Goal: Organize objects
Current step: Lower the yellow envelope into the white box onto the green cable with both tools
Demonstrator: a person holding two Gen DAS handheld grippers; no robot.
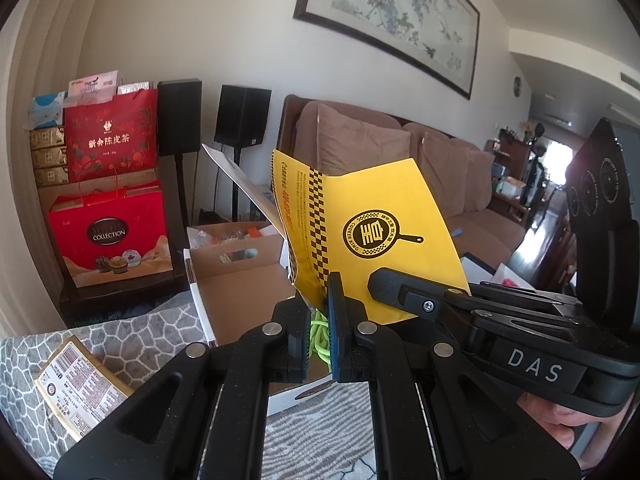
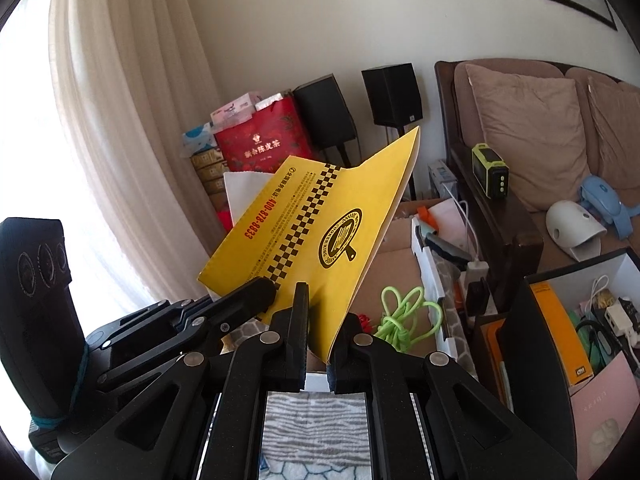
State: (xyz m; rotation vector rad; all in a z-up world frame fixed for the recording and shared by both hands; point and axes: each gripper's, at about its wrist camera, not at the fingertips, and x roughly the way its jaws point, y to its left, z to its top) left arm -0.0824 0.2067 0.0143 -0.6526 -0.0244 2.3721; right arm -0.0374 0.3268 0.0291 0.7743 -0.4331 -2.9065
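Right now a yellow booklet (image 1: 372, 216) with a black checkered band and a round frying-pan logo is held up in the air above an open cardboard box (image 1: 240, 280). Both tongs are clamped on it. The left gripper (image 1: 320, 304) pinches its lower edge near the fold, and the right gripper (image 2: 318, 312) pinches the same bottom edge, its fingers closed tight on the paper. In the left wrist view the right tool reaches in from the right, its tip lying on the yellow cover; in the right wrist view the left tool comes in from the left and meets the booklet by the checkered band. A white sheet (image 2: 240, 192) shows behind the booklet.

Below it, inside the box, lies a coil of neon green cord (image 2: 404, 316). The box sits on a grey patterned cloth (image 1: 132, 340), where a flat labelled packet (image 1: 76, 384) also lies. Behind stand red gift bags (image 1: 112, 236), two black speakers (image 1: 242, 114) and a brown sofa (image 1: 460, 184) with cushions. A green-and-black device (image 2: 490, 176) rests on the sofa's arm.
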